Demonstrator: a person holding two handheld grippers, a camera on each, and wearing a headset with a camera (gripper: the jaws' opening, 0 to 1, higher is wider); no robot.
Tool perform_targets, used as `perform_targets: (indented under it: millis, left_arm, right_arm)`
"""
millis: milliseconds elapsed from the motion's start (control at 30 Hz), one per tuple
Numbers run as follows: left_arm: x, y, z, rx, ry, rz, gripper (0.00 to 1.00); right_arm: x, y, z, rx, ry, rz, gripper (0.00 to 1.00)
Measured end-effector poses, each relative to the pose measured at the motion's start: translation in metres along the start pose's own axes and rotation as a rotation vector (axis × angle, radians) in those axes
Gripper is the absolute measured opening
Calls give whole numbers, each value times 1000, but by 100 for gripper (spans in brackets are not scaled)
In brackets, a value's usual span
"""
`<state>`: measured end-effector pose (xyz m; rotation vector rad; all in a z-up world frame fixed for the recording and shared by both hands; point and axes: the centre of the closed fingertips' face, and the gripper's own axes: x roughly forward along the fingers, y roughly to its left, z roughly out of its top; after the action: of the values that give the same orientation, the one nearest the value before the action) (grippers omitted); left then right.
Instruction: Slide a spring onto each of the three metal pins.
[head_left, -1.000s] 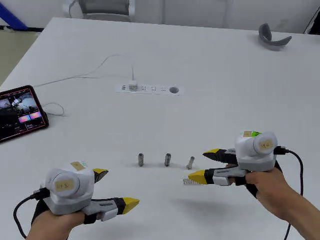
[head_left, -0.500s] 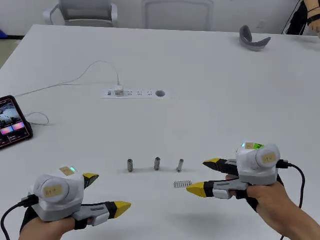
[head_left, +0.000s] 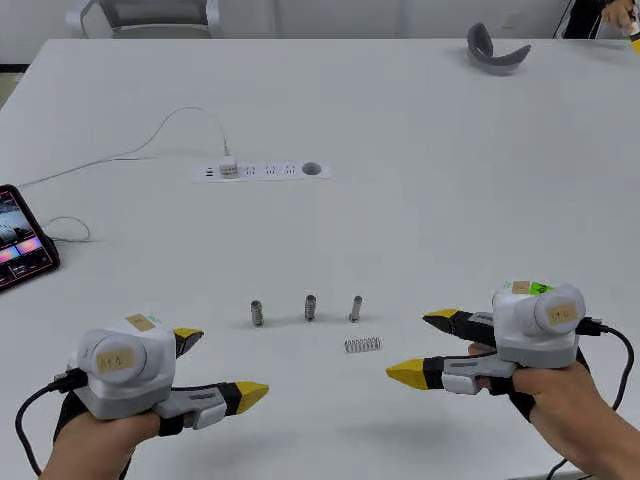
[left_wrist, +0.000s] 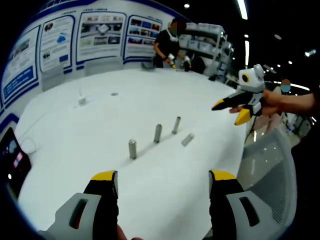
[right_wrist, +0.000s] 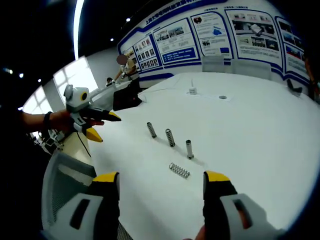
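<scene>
Now | spring (head_left: 363, 345): silver coil, lying flat | pins (head_left: 310, 307): three, upright

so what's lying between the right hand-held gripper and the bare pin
A loose spring lies flat on the table between the right hand-held gripper and the bare pin, touching neither, as the right gripper view shows.

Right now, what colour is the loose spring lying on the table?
The spring is silvery metal; the right gripper view shows it best.

Left tongs (head_left: 222, 364) and right tongs (head_left: 412, 345) both gape wide.
</scene>
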<state>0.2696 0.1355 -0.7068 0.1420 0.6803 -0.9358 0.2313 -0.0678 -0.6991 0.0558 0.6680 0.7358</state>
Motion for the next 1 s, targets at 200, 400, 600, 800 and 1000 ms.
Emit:
perform_targets:
  millis: [200, 400, 600, 800, 1000]
  left_arm:
    - [4, -5, 2, 12, 5, -12, 76]
    - [10, -11, 3, 25, 12, -27, 76]
    - [16, -19, 6, 44, 21, -44, 76]
    - [26, -27, 11, 67, 29, -66, 76]
    - [39, -40, 17, 100, 40, -102, 76]
  right_arm:
    - [-5, 2, -10, 25, 0, -14, 70]
    - [-8, 3, -16, 42, -3, -20, 71]
    - [-13, 0, -17, 55, -10, -27, 72]
    - [-19, -3, -21, 60, -11, -33, 73]
    - [-25, -3, -27, 62, 1, -37, 75]
